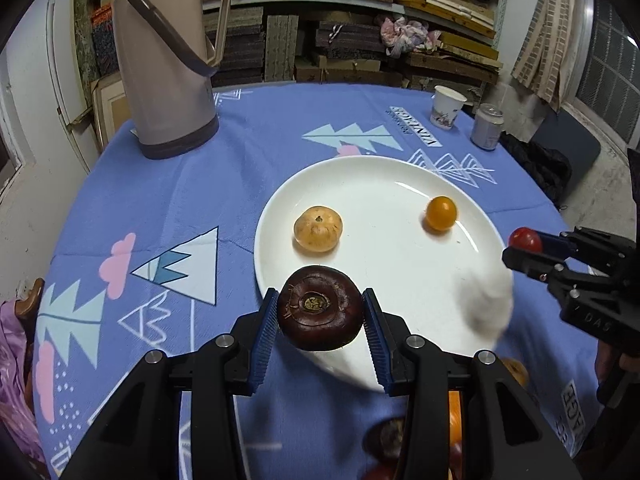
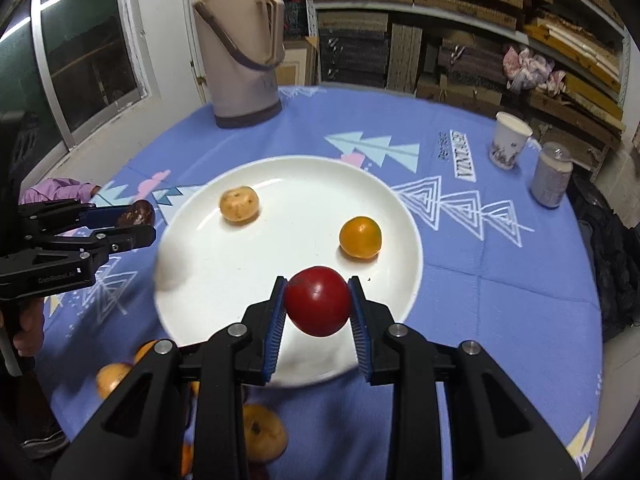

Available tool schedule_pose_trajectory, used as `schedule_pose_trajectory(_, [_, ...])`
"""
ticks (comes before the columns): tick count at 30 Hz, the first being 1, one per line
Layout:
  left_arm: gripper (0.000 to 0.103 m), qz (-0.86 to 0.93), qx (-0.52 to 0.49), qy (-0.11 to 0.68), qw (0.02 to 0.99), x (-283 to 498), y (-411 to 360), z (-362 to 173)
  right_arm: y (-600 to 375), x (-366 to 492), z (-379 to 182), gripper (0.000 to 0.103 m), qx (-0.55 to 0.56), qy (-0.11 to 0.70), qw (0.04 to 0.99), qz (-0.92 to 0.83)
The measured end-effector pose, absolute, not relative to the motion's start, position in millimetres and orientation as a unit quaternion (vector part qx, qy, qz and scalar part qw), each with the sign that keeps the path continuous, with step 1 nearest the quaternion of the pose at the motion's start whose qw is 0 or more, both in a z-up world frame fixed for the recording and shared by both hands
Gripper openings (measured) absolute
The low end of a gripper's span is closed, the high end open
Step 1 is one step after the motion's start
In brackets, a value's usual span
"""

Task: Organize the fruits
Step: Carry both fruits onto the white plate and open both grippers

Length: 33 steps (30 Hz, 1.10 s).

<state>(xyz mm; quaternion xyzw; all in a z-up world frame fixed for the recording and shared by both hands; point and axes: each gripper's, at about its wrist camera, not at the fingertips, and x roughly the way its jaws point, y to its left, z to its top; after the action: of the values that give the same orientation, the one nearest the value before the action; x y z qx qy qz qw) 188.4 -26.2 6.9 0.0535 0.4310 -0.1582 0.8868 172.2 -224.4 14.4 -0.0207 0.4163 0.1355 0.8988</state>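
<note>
A white plate (image 1: 360, 184) (image 2: 304, 176) sits mid-table on the blue cloth. On it lie a tan round fruit (image 1: 318, 228) (image 2: 239, 204) and an orange round fruit (image 1: 440, 213) (image 2: 360, 237). My left gripper (image 1: 321, 314) (image 2: 138, 226) is shut on a dark brown fruit (image 1: 320, 307) (image 2: 136, 213), held over the plate's near left rim. My right gripper (image 2: 318, 302) (image 1: 524, 246) is shut on a red tomato (image 2: 318, 301) (image 1: 525, 240), held above the plate's near right edge.
A tall beige thermos (image 1: 168, 60) (image 2: 244, 44) stands at the back left. A paper cup (image 1: 447, 107) (image 2: 509, 140) and a can (image 1: 487, 126) (image 2: 553, 179) stand at the back right. Several loose fruits (image 2: 262, 434) lie on the cloth below the grippers. Shelves fill the wall behind.
</note>
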Motion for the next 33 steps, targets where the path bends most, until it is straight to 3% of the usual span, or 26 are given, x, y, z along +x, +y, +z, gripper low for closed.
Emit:
schedule_pose_trajectory(21, [0.043,-0.145,0.061,0.459,0.875,237,-33,-34,-233,234,-39,0.03,-0.026,0.464,0.88,0.101])
schedule_pose_trajectory(23, [0.045,-0.144,0.061,0.457,0.876,238,-34,-33,-235,235,-40,0.031,-0.029,0.462,0.882,0.091])
schedule_pose_trajectory(28, [0.07,-0.133,0.067,0.435,0.888,227,-33,-17,-243,216,-26,0.046,-0.02,0.437,0.895,0.088])
schedule_pose_trajectory(33, [0.071,-0.129,0.075,0.417,0.896,204,-23,-1,-254,189,-13,0.048,-0.001,0.427,0.9,0.089])
